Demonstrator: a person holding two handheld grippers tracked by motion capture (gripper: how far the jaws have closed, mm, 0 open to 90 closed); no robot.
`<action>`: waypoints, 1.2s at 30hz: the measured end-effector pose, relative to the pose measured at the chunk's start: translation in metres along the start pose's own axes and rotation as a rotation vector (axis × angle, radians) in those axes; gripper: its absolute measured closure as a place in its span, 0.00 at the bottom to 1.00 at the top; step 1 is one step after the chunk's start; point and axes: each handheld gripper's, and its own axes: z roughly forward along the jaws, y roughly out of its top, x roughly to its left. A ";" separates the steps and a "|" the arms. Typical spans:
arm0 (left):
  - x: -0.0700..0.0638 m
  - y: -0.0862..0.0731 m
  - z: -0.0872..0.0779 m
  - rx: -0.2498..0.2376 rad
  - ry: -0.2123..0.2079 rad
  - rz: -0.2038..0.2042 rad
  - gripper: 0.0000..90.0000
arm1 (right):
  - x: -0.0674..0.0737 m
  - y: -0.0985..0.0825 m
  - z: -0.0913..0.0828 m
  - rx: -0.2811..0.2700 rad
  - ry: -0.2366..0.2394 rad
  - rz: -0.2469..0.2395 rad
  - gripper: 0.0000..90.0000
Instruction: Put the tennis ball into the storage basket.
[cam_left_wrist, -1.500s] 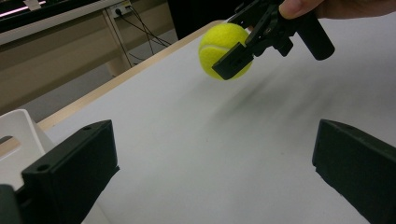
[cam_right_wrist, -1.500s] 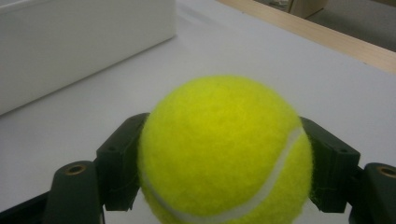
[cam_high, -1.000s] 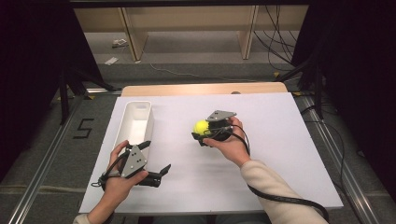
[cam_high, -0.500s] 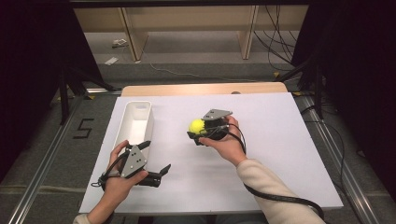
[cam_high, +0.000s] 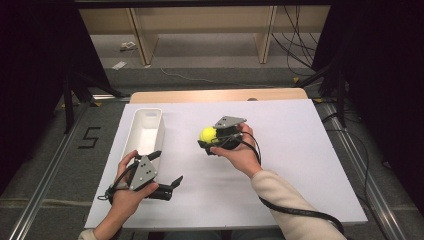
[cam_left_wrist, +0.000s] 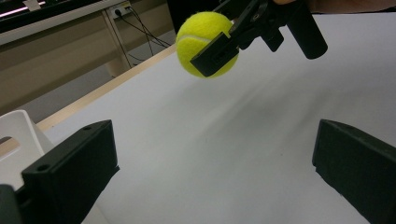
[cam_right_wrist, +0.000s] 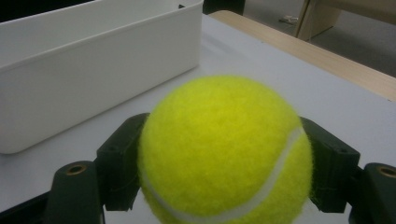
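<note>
A yellow tennis ball (cam_high: 207, 134) is held above the middle of the white table, with my right gripper (cam_high: 209, 137) shut on it. In the right gripper view the ball (cam_right_wrist: 224, 149) sits squeezed between the two black jaws. The left gripper view shows the same ball (cam_left_wrist: 201, 43) up high, clamped by the other gripper. My left gripper (cam_high: 167, 172) rests open near the table's front left, jaws wide apart with nothing between them. A long white bin (cam_high: 134, 132) stands to the left of the ball, seemingly with nothing in it.
The white table (cam_high: 295, 165) has a wooden strip (cam_high: 215, 95) along its far edge. Bare floor, cables and wooden shelf legs lie beyond it. A black cable (cam_high: 300, 212) trails from my right gripper along the sleeve.
My right gripper has carried the ball a little to the left, toward the bin. The left gripper has stayed where it was.
</note>
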 end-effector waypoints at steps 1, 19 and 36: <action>0.000 0.000 0.000 0.000 0.000 0.001 0.00 | 0.000 0.001 0.000 0.000 0.001 0.000 0.30; 0.000 0.000 0.000 -0.001 0.000 0.000 0.00 | 0.007 0.007 0.006 -0.008 0.011 -0.007 0.30; 0.000 0.000 0.000 0.000 -0.001 0.001 0.00 | 0.012 0.013 0.007 -0.012 0.018 -0.015 0.30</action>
